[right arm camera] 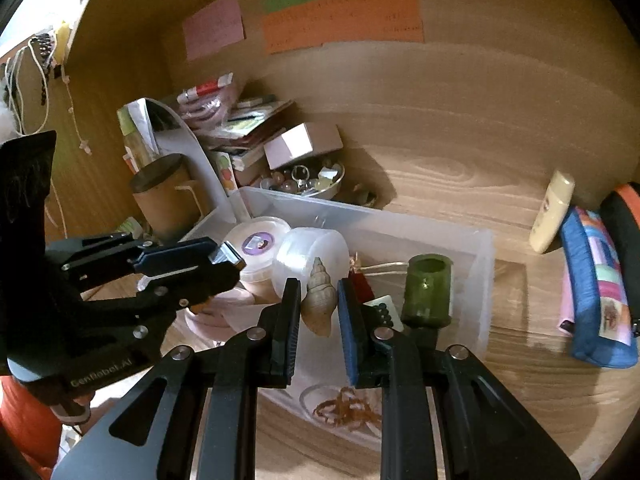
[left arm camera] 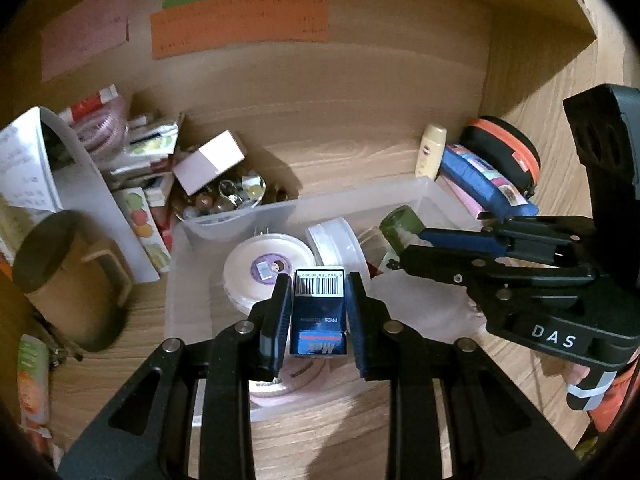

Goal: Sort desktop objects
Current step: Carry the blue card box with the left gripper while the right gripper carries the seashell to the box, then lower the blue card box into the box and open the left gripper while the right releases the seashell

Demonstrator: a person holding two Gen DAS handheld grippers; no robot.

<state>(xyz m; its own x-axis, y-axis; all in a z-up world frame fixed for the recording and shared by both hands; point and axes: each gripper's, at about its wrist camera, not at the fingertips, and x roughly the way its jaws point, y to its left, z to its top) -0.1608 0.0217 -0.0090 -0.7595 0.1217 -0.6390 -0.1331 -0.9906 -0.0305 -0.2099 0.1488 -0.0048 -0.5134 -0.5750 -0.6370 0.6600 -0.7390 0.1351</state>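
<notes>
My left gripper (left arm camera: 319, 292) is shut on a small dark blue box (left arm camera: 319, 320) with a barcode on its end, held above a clear plastic bin (left arm camera: 240, 216). In the right wrist view that left gripper (right arm camera: 229, 261) comes in from the left, the box's end (right arm camera: 228, 255) showing between its fingers. My right gripper (right arm camera: 319, 292) is shut on a beige spiral seashell (right arm camera: 318, 300) over the same bin (right arm camera: 484, 280). In the left wrist view the right gripper (left arm camera: 416, 246) reaches in from the right. Round white tubs (left arm camera: 264, 276) and a green cup (right arm camera: 428, 292) lie in the bin.
A brown mug (left arm camera: 68, 276), a heap of packets and a bowl of beads (left arm camera: 228, 196) stand left of the bin. A lotion bottle (left arm camera: 430, 152), a blue pouch (left arm camera: 484, 180) and a black-and-orange case (left arm camera: 500, 148) lie to its right. Coloured notes hang on the wooden back wall.
</notes>
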